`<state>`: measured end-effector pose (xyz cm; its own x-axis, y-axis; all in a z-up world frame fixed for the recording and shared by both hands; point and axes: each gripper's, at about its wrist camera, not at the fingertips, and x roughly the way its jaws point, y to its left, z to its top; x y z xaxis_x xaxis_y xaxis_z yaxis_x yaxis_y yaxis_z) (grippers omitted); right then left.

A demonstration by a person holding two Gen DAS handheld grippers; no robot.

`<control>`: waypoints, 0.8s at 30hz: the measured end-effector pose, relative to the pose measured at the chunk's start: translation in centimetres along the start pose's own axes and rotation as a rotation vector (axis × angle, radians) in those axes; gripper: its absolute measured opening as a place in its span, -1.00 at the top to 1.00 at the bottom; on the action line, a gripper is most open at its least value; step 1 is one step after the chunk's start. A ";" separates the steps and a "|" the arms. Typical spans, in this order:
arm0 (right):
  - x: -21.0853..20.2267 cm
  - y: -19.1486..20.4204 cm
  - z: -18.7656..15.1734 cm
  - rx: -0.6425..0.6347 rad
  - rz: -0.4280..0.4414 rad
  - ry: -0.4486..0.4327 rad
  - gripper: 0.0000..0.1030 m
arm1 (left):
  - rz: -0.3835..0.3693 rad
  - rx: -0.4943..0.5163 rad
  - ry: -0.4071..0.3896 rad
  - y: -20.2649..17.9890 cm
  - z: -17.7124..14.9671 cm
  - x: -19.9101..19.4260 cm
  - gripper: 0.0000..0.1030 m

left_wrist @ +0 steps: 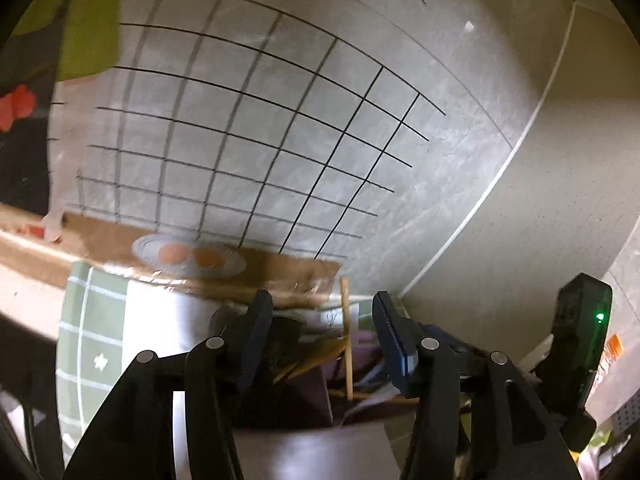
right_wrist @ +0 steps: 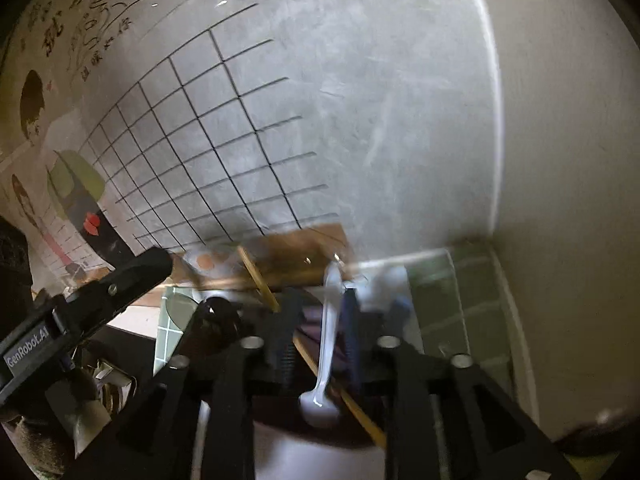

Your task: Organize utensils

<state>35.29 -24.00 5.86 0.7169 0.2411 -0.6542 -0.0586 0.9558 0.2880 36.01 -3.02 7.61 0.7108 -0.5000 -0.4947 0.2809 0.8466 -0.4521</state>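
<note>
Two grippers hang over one dark container [right_wrist: 280, 428] of utensils. The right gripper [right_wrist: 318, 316] is closed on a white plastic spoon [right_wrist: 326, 360], bowl end nearest the camera, beside a wooden chopstick [right_wrist: 260, 280]. The left gripper [left_wrist: 322, 332] stands open, chopsticks [left_wrist: 347, 340] between its fingers, touching neither.

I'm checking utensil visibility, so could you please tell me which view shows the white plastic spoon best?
The right wrist view: the white plastic spoon runs whole between the right gripper fingers, bowl nearest the camera. In the left wrist view I cannot pick it out; only a wooden chopstick stands clearly there.
</note>
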 end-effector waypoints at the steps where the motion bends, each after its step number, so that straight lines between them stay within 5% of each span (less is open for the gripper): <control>1: -0.8 -0.1 -0.2 0.005 -0.011 -0.008 0.47 | 0.015 0.006 -0.003 -0.1 -0.2 -0.7 -0.13; 7: -6.8 0.9 -2.5 -0.016 -0.109 -0.029 0.28 | 0.182 0.127 0.013 -1.2 -3.4 -6.8 -0.72; 11: -10.9 2.8 -5.6 -0.048 -0.174 -0.030 -0.13 | 0.262 0.181 0.015 -0.9 -6.7 -11.1 -1.00; 13: -12.6 3.8 -7.3 -0.056 -0.195 -0.018 -0.26 | 0.290 0.203 -0.002 -0.6 -8.7 -13.2 -1.00; 17: -15.1 5.8 -11.5 -0.050 -0.236 -0.015 -0.85 | 0.329 0.233 -0.014 0.0 -11.7 -16.0 -1.00; 24: -17.9 8.5 -17.3 -0.096 -0.295 -0.031 -0.89 | 0.361 0.292 -0.003 -0.7 -15.9 -19.0 -1.00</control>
<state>9.91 -17.25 7.94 0.7336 -0.0534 -0.6775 0.0914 0.9956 0.0206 12.01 3.02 5.50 0.7984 -0.1636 -0.5795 0.1844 0.9826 -0.0234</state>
